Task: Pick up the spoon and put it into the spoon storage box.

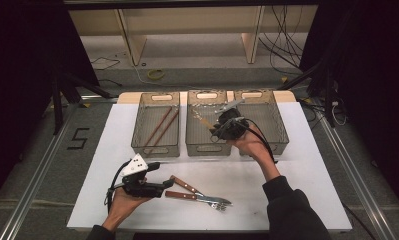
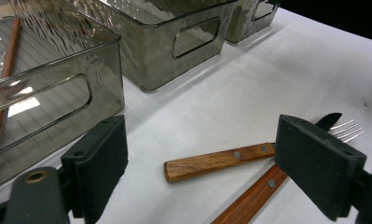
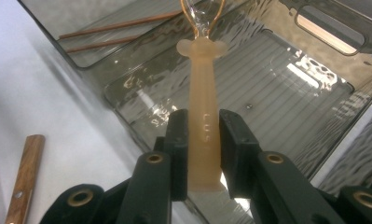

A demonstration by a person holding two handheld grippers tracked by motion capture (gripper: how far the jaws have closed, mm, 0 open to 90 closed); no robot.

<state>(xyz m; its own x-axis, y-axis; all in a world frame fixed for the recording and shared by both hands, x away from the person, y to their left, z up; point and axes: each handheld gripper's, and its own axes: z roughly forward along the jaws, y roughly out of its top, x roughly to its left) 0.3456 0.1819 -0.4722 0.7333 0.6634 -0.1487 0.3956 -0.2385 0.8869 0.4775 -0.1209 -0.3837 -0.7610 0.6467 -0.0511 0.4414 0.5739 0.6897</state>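
Right gripper [image 3: 203, 154] has its jaws clamped on the pale translucent handle of a whisk [image 3: 203, 107], wire loops at the far end. In the high view the right gripper [image 1: 226, 126] holds the whisk [image 1: 201, 119] over the middle bin [image 1: 207, 147], above its bare ribbed floor, not touching it.

Three smoky clear bins sit in a row along the far edge of the counter [image 1: 297, 190]. The left bin [image 1: 154, 150] has two brown chopsticks [image 1: 162, 126] lying in it. The right bin [image 1: 279, 137] is partly hidden by the hand.

Left gripper [image 1: 159, 187] rests low near the near left part of the counter, jaws apart with nothing between the pads. Just beyond it lie a wood-handled knife [image 2: 221, 161] and a wood-handled fork [image 2: 253, 198], close together, handles toward the left gripper. In the high view the fork's tines [image 1: 221, 204] point toward the right edge.
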